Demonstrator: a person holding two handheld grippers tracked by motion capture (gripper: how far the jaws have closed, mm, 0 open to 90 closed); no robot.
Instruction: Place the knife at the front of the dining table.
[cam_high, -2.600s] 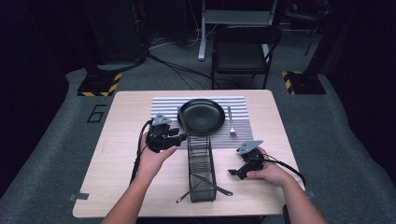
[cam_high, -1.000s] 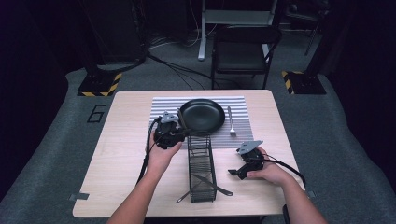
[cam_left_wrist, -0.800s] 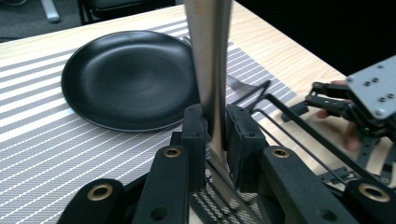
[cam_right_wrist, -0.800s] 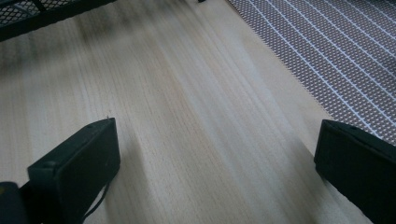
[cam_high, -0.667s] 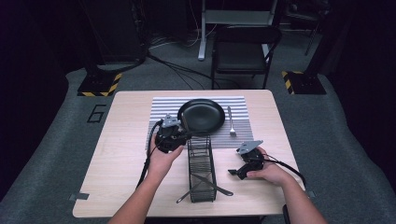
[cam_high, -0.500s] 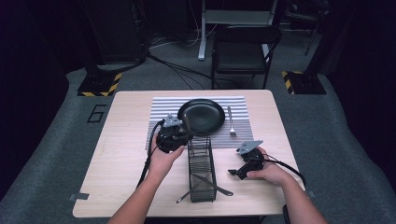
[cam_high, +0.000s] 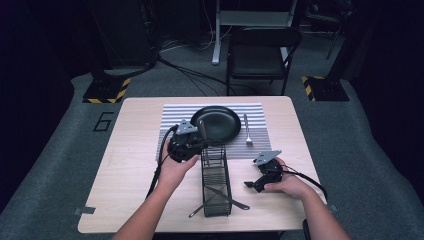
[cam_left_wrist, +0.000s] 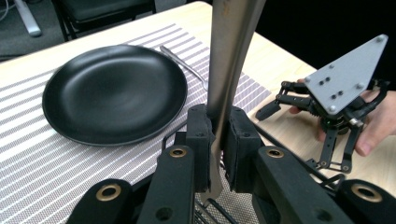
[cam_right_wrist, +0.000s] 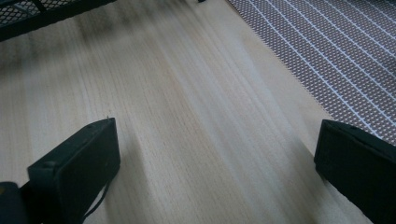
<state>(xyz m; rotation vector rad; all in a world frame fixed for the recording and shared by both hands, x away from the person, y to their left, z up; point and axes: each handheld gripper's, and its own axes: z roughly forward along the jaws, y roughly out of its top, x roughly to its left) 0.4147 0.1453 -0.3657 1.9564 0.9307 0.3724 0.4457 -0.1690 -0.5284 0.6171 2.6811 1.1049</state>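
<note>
Flat steel utensil (cam_left_wrist: 228, 70), upright, pinched between the closed fingers of the left gripper (cam_left_wrist: 215, 140) above the black wire-mesh caddy (cam_high: 216, 180). Beside it: round black plate (cam_high: 216, 123) and silver fork (cam_high: 247, 131) on a grey striped placemat (cam_high: 175, 112). Right gripper (cam_right_wrist: 210, 158) fingers spread wide, empty, over the pale wooden surface (cam_high: 130, 150). Grey carpet (cam_high: 55, 150) bears a painted "6" (cam_high: 103, 121); a black folding chair (cam_high: 260, 55) stands behind.

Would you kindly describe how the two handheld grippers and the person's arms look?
Both the left gripper and the right gripper are black, each topped by a grey three-cornered plate and trailing a black cable. Brass-coloured rivets dot the left one's jaws. The forearms are bare, no sleeves visible.
</note>
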